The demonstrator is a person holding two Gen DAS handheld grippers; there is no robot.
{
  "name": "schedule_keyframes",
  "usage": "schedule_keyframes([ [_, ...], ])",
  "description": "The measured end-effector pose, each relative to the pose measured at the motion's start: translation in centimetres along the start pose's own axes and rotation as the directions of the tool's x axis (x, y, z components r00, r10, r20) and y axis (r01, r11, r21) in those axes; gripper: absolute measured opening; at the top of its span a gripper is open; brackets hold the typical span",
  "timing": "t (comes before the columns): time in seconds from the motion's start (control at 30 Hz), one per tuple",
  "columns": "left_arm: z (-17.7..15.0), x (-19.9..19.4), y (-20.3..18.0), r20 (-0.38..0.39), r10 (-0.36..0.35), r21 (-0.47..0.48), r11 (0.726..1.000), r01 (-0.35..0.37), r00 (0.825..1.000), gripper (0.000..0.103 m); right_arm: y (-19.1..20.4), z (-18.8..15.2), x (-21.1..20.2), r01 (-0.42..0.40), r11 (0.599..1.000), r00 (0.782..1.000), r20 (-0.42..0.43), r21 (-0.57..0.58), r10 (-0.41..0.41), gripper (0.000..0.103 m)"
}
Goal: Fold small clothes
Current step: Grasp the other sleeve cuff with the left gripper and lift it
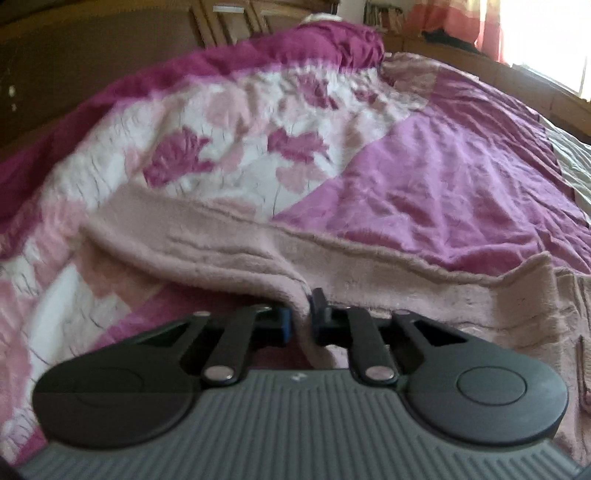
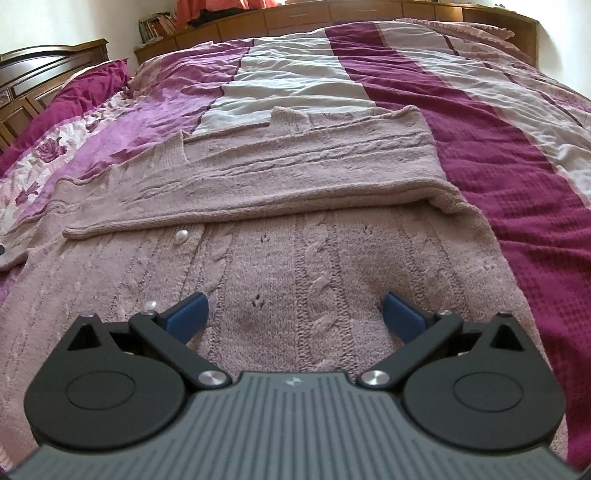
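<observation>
A pale pink cable-knit cardigan (image 2: 295,243) with pearl buttons lies spread on the bed, its sleeves folded across the upper body. My right gripper (image 2: 295,314) is open and empty, hovering low over the cardigan's lower part. My left gripper (image 1: 303,314) is shut on a fold of the same pink cardigan (image 1: 240,254), which is pinched between its blue-padded fingers and lifted a little off the bedspread.
The bed is covered by a purple, magenta and white bedspread (image 2: 498,155) with a floral part (image 1: 221,147). A wooden headboard (image 2: 44,74) stands at the left, wooden drawers (image 2: 332,14) at the back. A bright window (image 1: 554,37) is at the far right.
</observation>
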State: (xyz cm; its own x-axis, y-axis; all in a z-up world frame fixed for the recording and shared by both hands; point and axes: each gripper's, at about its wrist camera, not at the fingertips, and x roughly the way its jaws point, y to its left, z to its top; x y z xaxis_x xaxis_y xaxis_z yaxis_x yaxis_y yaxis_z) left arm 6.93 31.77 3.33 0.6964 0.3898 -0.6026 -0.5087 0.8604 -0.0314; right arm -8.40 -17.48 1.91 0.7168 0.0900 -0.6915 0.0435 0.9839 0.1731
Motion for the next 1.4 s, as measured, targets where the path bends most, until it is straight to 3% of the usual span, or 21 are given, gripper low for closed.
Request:
schedule_keyframes([
  [0.5, 3.3, -7.6, -1.1, 0.191, -0.118, -0.045, 0.991, 0.128, 0.975, 0.009, -0.6, 0.3, -0.2, -0.036, 0.999, 0.999, -0.012, 0.015, 0.036, 0.103],
  [0.8, 4.8, -11.7, -4.2, 0.267, -0.215, 0.0, 0.975, 0.223, 0.939, 0.009, -1.4, 1.2, -2.0, -0.076, 0.995, 0.997, 0.036, 0.072, 0.073, 0.103],
  [1.07, 4.9, -14.1, -9.2, 0.281, -0.323, 0.07, 0.946, 0.316, 0.904, 0.009, -2.4, 1.6, -3.6, -0.074, 0.994, 0.993, 0.093, 0.075, 0.067, 0.103],
  [1.4, 3.0, -15.2, -15.9, 0.235, -0.416, 0.158, 0.908, 0.388, 0.878, 0.009, -3.9, 1.4, -3.9, -0.085, 0.988, 0.991, 0.113, 0.128, 0.071, 0.103],
])
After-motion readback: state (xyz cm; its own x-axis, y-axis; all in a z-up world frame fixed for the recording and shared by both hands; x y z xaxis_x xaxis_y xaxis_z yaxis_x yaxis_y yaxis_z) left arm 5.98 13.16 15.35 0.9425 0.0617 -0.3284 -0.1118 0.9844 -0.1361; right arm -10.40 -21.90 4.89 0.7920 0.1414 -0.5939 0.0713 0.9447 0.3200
